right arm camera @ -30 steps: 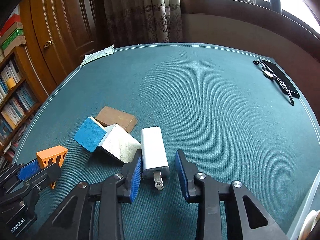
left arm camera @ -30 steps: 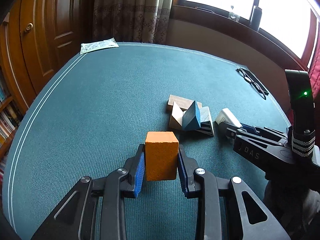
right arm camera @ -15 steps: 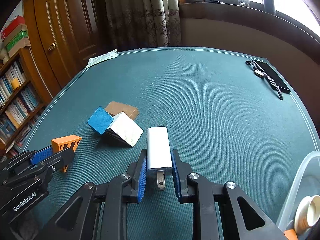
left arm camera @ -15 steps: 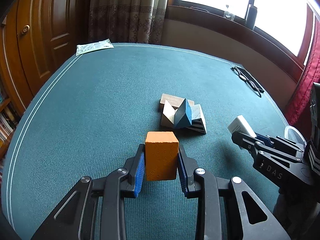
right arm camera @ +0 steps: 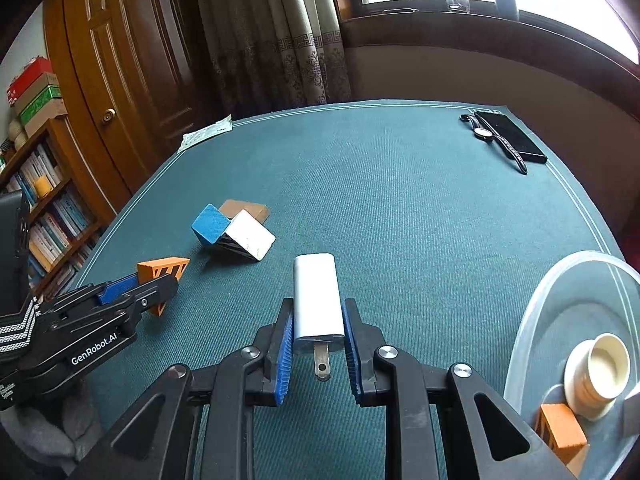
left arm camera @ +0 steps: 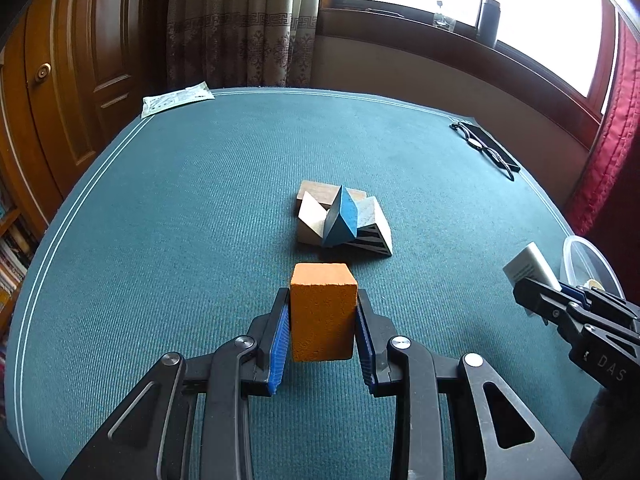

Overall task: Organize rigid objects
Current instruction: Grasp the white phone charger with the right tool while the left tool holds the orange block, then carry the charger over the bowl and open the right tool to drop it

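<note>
Charger (right arm camera: 318, 298) is up off the worktop (right arm camera: 400, 208), pinched by the right tongs (right arm camera: 319, 346), which have swung toward the clear tub (right arm camera: 532, 304) now showing at lower right. Left tongs (left arm camera: 322, 330) clamp the orange block (left arm camera: 322, 316), lower centre. A drop into the tub looks imminent; the block pile (left arm camera: 344, 220) waits mid-frame.

black claw (left arm camera: 323, 332) frames, blue ribbed pads (right arm camera: 285, 350), silver screws.
</note>
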A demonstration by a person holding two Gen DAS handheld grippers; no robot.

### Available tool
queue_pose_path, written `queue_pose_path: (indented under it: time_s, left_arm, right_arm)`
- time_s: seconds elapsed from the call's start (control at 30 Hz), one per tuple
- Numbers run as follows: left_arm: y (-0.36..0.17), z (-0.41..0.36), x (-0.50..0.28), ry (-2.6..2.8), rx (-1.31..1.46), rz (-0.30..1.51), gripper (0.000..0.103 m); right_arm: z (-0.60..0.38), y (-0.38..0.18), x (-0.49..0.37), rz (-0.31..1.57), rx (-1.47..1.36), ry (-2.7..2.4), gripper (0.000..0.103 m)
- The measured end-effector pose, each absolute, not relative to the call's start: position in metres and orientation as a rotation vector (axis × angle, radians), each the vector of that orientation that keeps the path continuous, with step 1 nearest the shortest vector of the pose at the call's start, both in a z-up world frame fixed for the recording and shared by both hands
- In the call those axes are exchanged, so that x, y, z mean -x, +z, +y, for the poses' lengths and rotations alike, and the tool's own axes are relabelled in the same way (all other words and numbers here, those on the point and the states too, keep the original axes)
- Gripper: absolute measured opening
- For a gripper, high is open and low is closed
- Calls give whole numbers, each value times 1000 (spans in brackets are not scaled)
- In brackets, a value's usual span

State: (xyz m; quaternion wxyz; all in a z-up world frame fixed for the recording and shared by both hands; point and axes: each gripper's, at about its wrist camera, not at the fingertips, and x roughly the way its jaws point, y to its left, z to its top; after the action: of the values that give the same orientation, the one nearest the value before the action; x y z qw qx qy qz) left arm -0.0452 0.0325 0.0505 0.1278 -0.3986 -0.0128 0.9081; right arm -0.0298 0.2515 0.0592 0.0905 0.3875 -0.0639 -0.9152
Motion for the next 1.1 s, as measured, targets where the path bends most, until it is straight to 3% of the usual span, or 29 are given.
queue_pose_path:
  time_s: [1.1]
  left_arm:
    - [59, 80, 21, 2569, 1131, 42, 31]
  right_arm:
    - [396, 81, -44, -490, -1064, -3051, 24]
